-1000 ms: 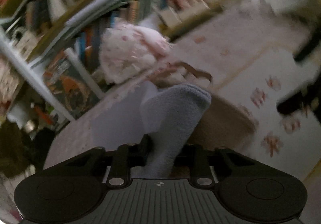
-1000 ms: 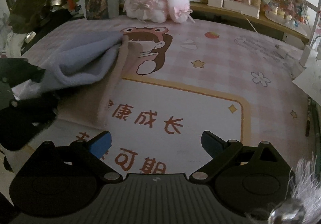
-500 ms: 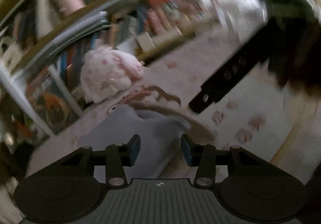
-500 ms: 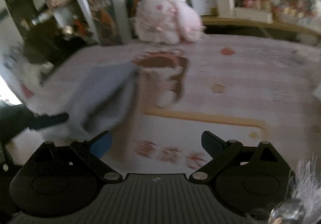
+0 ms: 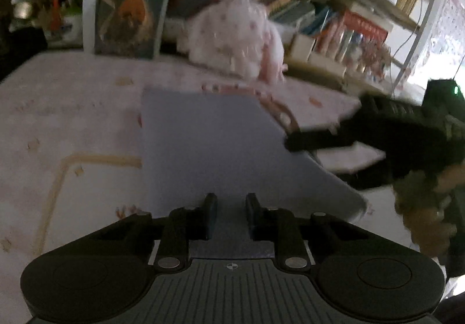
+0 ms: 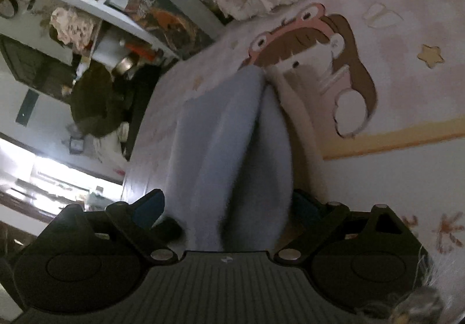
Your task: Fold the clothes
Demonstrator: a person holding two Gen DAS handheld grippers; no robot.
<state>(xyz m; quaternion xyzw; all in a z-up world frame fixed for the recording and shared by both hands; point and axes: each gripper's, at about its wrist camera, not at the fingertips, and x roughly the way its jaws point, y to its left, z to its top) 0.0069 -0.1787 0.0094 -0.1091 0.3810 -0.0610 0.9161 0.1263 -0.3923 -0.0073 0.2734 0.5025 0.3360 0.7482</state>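
A grey-blue fleece cloth (image 5: 203,143) lies spread on the pink cartoon bed cover (image 5: 72,109). My left gripper (image 5: 231,216) is at its near edge. Its jaws are closing to a narrow gap, and the cloth fills that gap. In the left wrist view my right gripper (image 5: 319,164) reaches in from the right, one finger above the cloth's right edge and one below. In the right wrist view a thick fold of the cloth (image 6: 232,135) runs between the wide fingers of my right gripper (image 6: 226,205). Those jaws are closing, and the pads are not pressing on the fold.
A pink plush toy (image 5: 235,39) sits at the far edge of the bed, in front of a bookshelf (image 5: 348,33) packed with books. A printed cartoon girl (image 6: 319,62) covers the bed beyond the cloth. A person's hand in a furry sleeve (image 5: 421,202) holds the right gripper.
The left gripper opened off the bunched cloth, rolled upright and closed again at its near edge. The cloth now lies flat. The right gripper rolled and moved left onto the cloth's fold.
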